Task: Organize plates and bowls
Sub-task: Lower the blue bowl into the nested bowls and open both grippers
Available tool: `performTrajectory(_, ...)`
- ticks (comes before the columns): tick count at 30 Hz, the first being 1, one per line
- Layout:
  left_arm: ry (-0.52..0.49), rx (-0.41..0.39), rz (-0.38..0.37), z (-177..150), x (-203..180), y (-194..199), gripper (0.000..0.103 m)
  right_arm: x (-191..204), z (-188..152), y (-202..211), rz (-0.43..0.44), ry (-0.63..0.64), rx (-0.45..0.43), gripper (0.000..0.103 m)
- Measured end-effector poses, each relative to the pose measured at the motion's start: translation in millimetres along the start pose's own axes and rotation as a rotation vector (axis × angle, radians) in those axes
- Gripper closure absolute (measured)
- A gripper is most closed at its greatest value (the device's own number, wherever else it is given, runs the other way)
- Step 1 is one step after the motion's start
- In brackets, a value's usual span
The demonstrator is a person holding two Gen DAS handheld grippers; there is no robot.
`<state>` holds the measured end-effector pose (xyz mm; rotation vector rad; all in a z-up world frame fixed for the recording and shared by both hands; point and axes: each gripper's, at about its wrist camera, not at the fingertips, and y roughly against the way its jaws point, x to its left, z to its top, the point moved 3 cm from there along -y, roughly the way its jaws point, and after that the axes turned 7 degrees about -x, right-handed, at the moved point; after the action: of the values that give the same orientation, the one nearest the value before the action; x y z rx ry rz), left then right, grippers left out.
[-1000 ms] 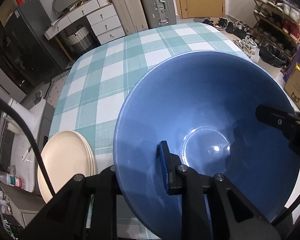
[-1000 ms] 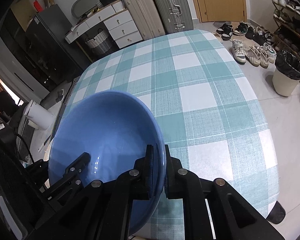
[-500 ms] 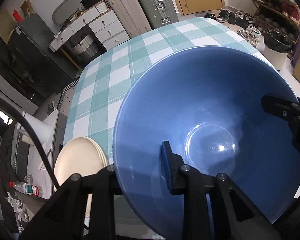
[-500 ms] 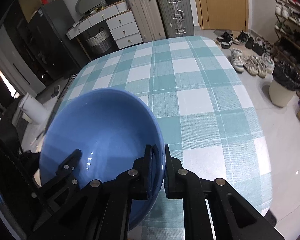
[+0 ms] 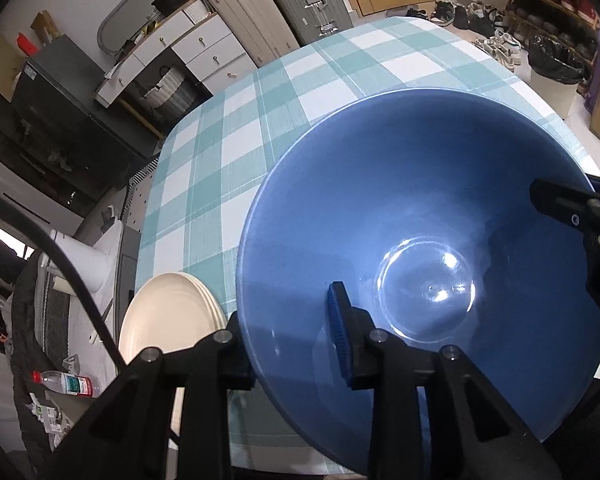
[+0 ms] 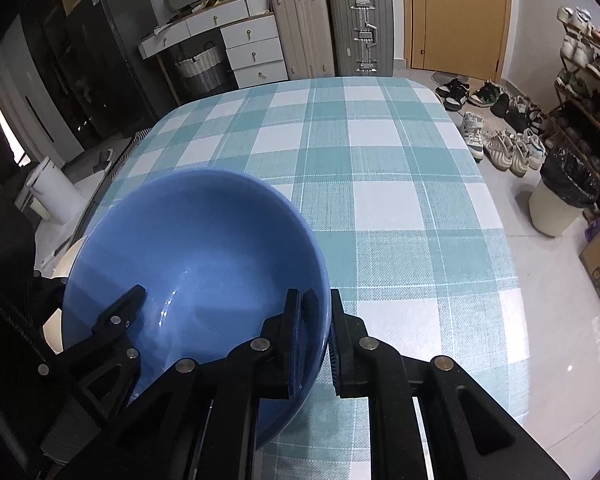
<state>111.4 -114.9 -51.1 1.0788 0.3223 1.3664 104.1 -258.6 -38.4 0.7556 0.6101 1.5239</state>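
1. Bowl, large, glossy blue ceramic [image 5: 420,216], fills the left wrist view, its near rim clamped by the left gripper [image 5: 288,340]; stacked cream plates [image 5: 168,316] lie beside it on the teal-checked tablecloth [image 5: 236,136].
2. Right gripper [image 6: 314,338] pinches the bowl's opposite rim, bowl tilted above the tablecloth.

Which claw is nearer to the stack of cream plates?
Left. The left claw grips the blue bowl at the rim right beside the plates; the right claw grips the opposite rim, farther away.
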Motion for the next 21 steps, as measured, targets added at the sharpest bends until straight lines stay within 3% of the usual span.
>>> performTrajectory(9, 0.01, 0.011, -0.018, -2.1, 6.6, -4.2, 0.07, -3.4, 1.4, -1.5, 0.006, -0.01, 0.003, 0.091)
performTrajectory(18, 0.078, 0.054, -0.114, -11.0, 9.6, -16.0, 0.069, -5.8, 2.3, -0.9, 0.032, -0.05, 0.017, 0.091)
performTrajectory(21, 0.13, 0.062, -0.18, -13.5, 12.7, -18.9, 0.064, -6.9, 3.6, 0.6, 0.061, -0.074, 0.028, 0.085)
